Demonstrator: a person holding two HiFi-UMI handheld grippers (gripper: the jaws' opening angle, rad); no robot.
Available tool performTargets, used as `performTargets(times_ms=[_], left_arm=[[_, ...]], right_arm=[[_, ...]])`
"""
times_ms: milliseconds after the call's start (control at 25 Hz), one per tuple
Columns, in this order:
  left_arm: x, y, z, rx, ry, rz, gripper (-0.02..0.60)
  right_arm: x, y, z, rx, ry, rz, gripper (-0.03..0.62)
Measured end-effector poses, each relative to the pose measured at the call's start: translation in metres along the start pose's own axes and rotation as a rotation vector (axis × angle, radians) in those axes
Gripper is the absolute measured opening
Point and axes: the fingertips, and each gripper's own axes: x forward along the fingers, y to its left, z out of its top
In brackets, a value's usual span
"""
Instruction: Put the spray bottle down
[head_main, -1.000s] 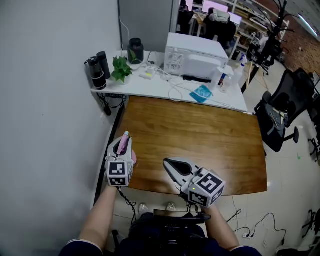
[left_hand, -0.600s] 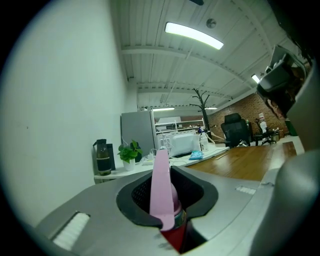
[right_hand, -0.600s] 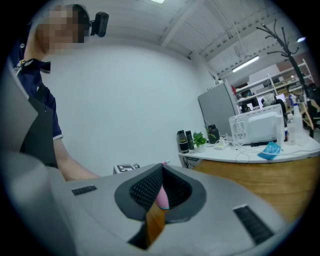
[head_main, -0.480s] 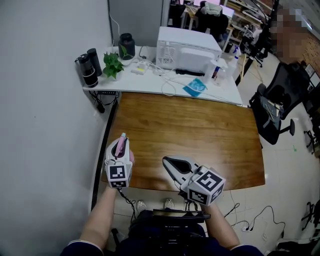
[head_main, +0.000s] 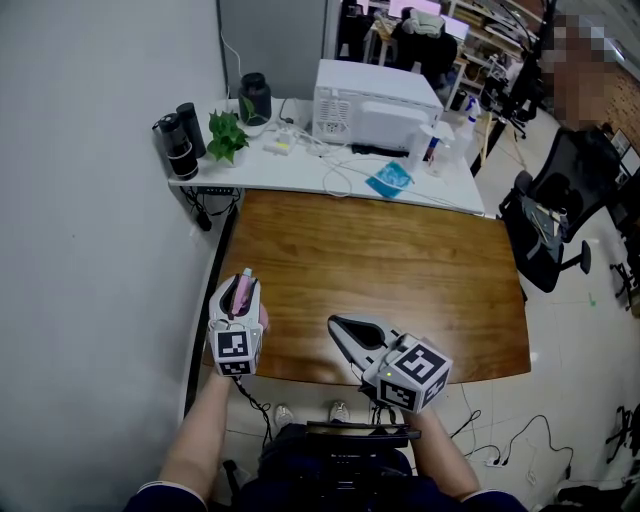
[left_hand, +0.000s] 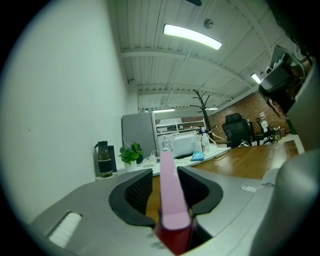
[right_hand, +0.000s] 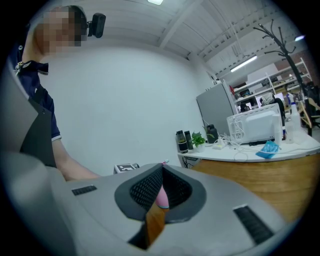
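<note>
While its jaws are opening, the left gripper (head_main: 244, 283) has the spray bottle (left_hand: 167, 195) upright between its ribbed black pads, and wood shows in the gap beside one pad; the bottle is slim, smooth and pink with a darker red base, over the near left corner of the table (head_main: 400, 270), though whether it rests on the wood cannot be told. The right gripper (head_main: 334, 323), grey with rounded shells, is closed at the tips and empty, hovering just beside it over the near edge. The table is glossy brown wood with visible grain. Behind it stands a white table (head_main: 290, 172) carrying a boxy white microwave (head_main: 375, 105), a small leafy plant (head_main: 226, 135), two dark flasks (head_main: 180, 145), a dark jar (head_main: 254, 97), loose white cables (head_main: 340, 170) and a blue packet (head_main: 389, 180). A plain pale wall (head_main: 90, 250) runs along the left; a black office chair (head_main: 560, 210) stands on the pale floor (head_main: 590, 380) at right.
</note>
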Motion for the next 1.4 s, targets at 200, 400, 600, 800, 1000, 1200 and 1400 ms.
performTargets(times_ms=[200, 400, 600, 800, 1000, 1200, 1400], left_arm=[[-0.009, -0.011, -0.006, -0.002, 0.034, -0.059, 0.306], [-0.04, -0.007, 0.0, -0.013, 0.03, -0.032, 0.314], [-0.083, 0.002, 0.029, -0.094, 0.008, -0.012, 0.262], [-0.103, -0.031, 0.08, -0.11, 0.006, -0.179, 0.008], [-0.095, -0.077, 0.116, -0.138, -0.001, -0.351, 0.009], [-0.078, -0.112, 0.132, -0.136, 0.006, -0.462, 0.009], [-0.065, -0.123, 0.154, -0.153, -0.031, -0.499, 0.009]], right_arm=[[0.001, 0.001, 0.0, 0.001, -0.008, 0.012, 0.0], [0.007, 0.002, 0.005, 0.002, -0.022, 0.032, 0.0], [0.009, -0.004, 0.006, 0.012, -0.045, 0.031, 0.0], [0.009, -0.008, 0.017, 0.008, -0.073, 0.032, 0.0], [0.008, -0.004, 0.027, -0.02, -0.088, 0.032, 0.0], [0.0, -0.003, 0.043, -0.053, -0.128, 0.028, 0.0], [-0.011, -0.001, 0.066, -0.1, -0.183, 0.012, 0.001]])
